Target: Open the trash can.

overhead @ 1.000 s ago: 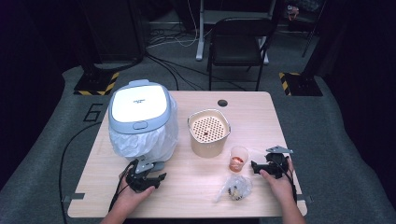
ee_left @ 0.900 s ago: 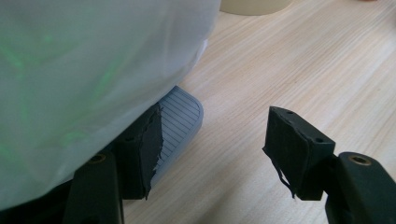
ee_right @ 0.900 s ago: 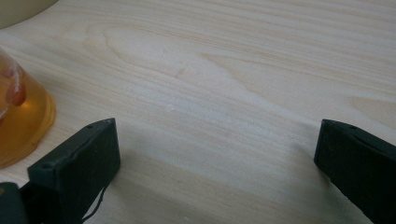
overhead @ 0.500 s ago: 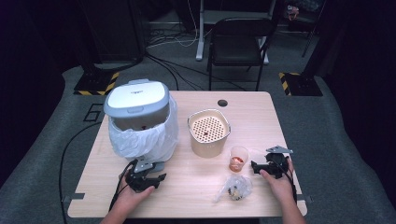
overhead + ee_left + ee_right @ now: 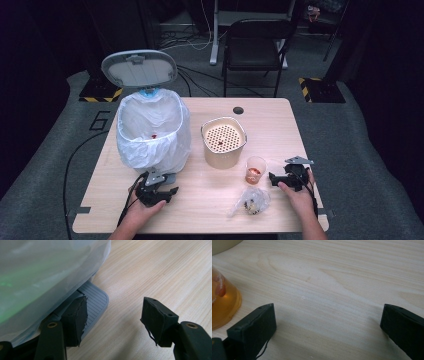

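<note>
Pressing on the grey foot pedal [image 5: 96, 300] of the pedal bin [image 5: 152, 132], the left gripper [image 5: 156, 192] sits at the 7 o'clock part of the wooden table [image 5: 280, 120], just in front of the bin. In the left gripper view one black pad lies on top of the ribbed pedal, the other pad stands over bare wood, and a gap is between them, so the jaws are apart and nothing is clamped. The bin lid [image 5: 139, 68] stands raised at 11 o'clock, and the white bag [image 5: 165, 142] hangs over the rim, with a small red scrap inside. The right gripper [image 5: 282, 179] rests at 4 o'clock, its jaws wide apart over empty wood in the right gripper view. Just beside it, toward 9 o'clock, stands a small clear cup [image 5: 255, 170] with orange-red contents. A crumpled plastic bag [image 5: 252, 201] lies near the front edge at 5 o'clock. A beige strainer pot [image 5: 223, 142] stands near the middle of the table.
</note>
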